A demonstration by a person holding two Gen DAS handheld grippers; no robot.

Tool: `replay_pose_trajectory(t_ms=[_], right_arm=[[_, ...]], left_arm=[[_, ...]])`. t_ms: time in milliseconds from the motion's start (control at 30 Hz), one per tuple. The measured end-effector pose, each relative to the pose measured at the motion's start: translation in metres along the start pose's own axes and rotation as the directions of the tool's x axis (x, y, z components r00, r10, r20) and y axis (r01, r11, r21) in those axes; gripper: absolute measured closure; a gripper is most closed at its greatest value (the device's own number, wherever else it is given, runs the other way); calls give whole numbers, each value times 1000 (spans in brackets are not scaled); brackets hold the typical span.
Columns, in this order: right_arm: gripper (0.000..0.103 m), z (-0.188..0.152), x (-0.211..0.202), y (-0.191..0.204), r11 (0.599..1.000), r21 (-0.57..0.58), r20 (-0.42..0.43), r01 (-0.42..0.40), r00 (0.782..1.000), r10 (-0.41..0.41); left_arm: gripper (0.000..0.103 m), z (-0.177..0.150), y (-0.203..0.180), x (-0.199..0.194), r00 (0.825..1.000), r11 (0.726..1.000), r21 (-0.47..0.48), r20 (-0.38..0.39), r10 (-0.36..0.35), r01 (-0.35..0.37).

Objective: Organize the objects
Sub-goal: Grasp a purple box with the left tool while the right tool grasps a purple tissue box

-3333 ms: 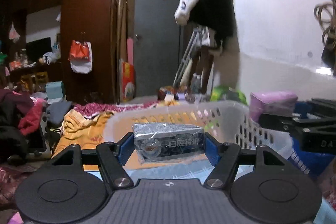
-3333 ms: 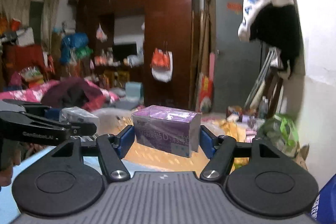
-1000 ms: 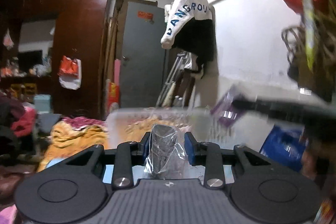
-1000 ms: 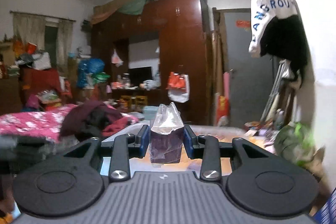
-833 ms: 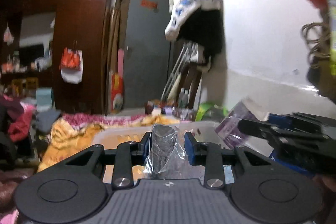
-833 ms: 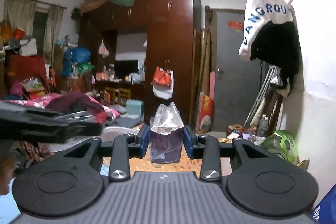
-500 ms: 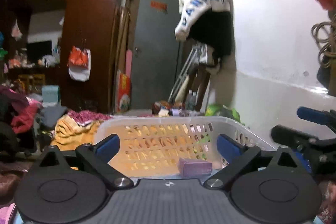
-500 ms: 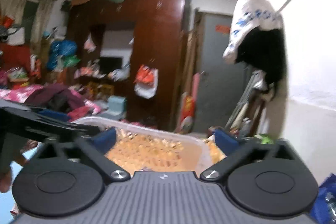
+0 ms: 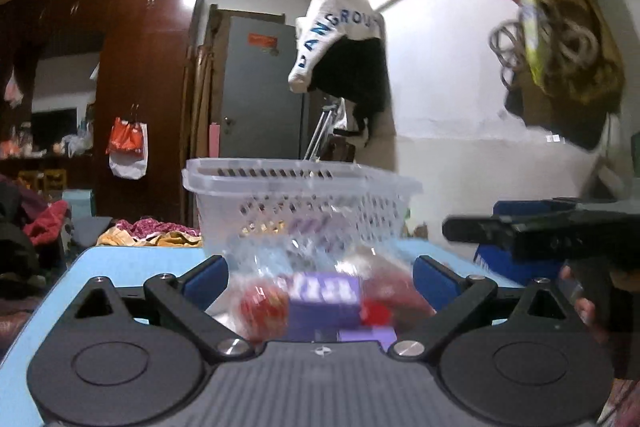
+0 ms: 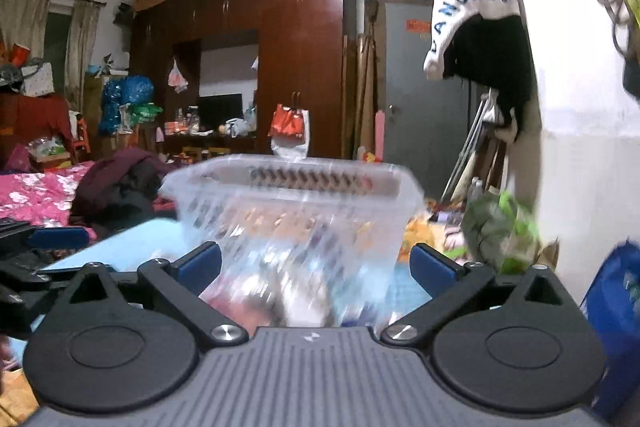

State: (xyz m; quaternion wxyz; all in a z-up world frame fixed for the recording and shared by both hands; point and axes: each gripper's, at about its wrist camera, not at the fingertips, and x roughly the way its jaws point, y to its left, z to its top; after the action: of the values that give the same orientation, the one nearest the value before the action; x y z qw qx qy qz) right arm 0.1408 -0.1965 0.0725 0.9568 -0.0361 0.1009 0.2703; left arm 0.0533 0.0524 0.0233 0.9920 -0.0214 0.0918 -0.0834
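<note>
Left gripper (image 9: 320, 275): the jaws are spread wide and grip nothing. Between its blue fingertips (image 9: 206, 273), low on the light blue table (image 9: 132, 263), lies a clear-wrapped packet (image 9: 322, 297) with a purple centre and red ends; it is blurred, and contact with either finger cannot be confirmed. A second purple item (image 9: 366, 335) shows just below it at the gripper body's edge.

Right gripper (image 10: 316, 263): the jaws are likewise spread wide and empty. The area between the pads is motion-blurred; wrapped items are there, but their identity cannot be determined.

Beyond both grippers stands the translucent perforated basket (image 9: 300, 203) on the table, upright, with purple contents faintly visible through its wall. In the right wrist view the basket (image 10: 292, 203) is blurred.

In the left wrist view the right gripper enters from the right edge, level with the basket base.

Background: a dark wooden wardrobe (image 10: 304, 59), a grey door (image 9: 260, 91) and a white-and-black jacket (image 9: 344, 51) hanging on the wall.
</note>
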Motion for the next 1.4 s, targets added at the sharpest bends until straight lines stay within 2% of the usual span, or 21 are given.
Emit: replay_pose_trajectory(t_ms=[67,200,300,367,433,467,567,700,800,900,1100,1133,1200,1400], right_arm=[[0,-11,-6,-4,999,35,3,-20,1000,20],[0,-37,-15,-1,991,75,-3,-108,994,108],[2,-44,-11,8,988,43,-26,-147,989,148],[13,-46,-3,13,984,34,-49,-174,983,176],[18,-46,9,14,978,36,-77,-206,975,208],[22,-46,14,16,977,27,-89,-210,973,211],[30,-52,24,24,979,5,-122,-203,972,202],[33,-57,24,25,977,-1,-125,-213,969,211],[34,-60,15,23,979,-2,-120,-205,972,203],[34,-66,6,24,980,1,-112,-198,974,197],[34,-69,1,26,982,-4,-107,-187,977,186],[34,-69,0,25,983,-2,-106,-185,977,184],[34,-70,0,24,983,1,-105,-185,977,184],[34,-70,-2,23,984,9,-105,-178,978,178]], left_arm=[[3,-4,-1,2,1000,1000,-2,-10,2,-2],[5,-7,3,10,996,997,-47,-50,-68,66],[6,-11,5,9,998,999,-36,-53,-40,38],[9,-17,3,1,998,999,-40,-46,-34,32],[9,-20,1,-8,998,999,-22,-45,-42,41],[10,-23,-3,-11,998,999,3,-52,-36,36],[25,-32,-8,-11,997,999,47,-72,-7,10],[40,-39,-9,1,991,998,28,-128,-47,51],[42,-42,-11,4,990,998,24,-129,-56,60],[48,-43,-15,4,991,998,40,-130,-38,44],[48,-43,-16,7,989,998,40,-140,-37,43],[50,-44,-17,9,988,998,46,-147,-38,45],[61,-47,-19,12,987,998,56,-155,-31,40],[61,-45,-23,-6,995,996,82,-91,-35,43]])
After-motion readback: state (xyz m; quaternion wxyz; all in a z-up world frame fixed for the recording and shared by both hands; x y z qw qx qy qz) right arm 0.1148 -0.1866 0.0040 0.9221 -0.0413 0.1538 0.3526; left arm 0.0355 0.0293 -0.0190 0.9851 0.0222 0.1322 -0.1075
